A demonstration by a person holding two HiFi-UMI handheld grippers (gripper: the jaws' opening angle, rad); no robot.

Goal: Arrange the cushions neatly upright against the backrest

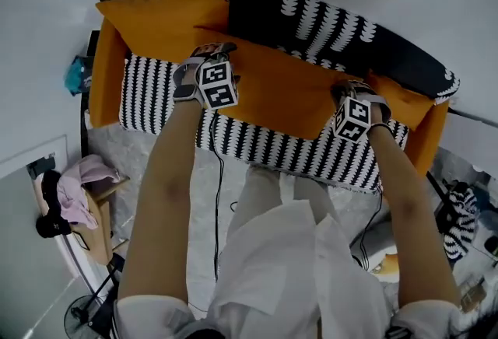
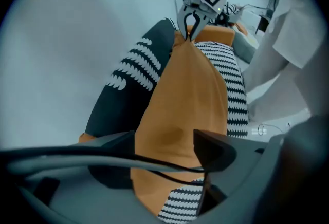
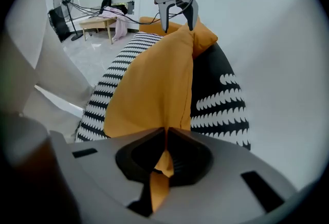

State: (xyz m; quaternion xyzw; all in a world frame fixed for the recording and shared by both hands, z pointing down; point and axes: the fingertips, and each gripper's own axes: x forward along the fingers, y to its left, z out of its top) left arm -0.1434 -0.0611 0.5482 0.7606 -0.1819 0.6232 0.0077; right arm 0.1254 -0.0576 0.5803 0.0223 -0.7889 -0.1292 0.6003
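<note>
**White-walled room: cushion on patterned sofa**

Black-and-white patterned fabric sofa [image 1: 334, 26] against pale wall. Large orange fabric cushion [image 1: 280, 92] leaning on backrest. Left gripper [image 2: 164, 148] jaws spread wide astride one top corner. Right gripper [image 3: 165, 138] jaws pinched tight on opposite corner.

Matt, softly creased cloth on the orange square cushion [image 1: 280, 92]; black-and-white patterned sofa [image 1: 334, 26] in matt upholstery fabric; left gripper [image 2: 164, 148] has a smooth grey matt plastic shell and dark matt jaw tips; right gripper [image 3: 165, 141] same plastic; pale marbled floor [image 1: 140, 147] glossy, tile-like; small light wooden table [image 1: 101, 232] bare-looking; person's white garment [image 1: 288, 252] thin cloth.
</note>
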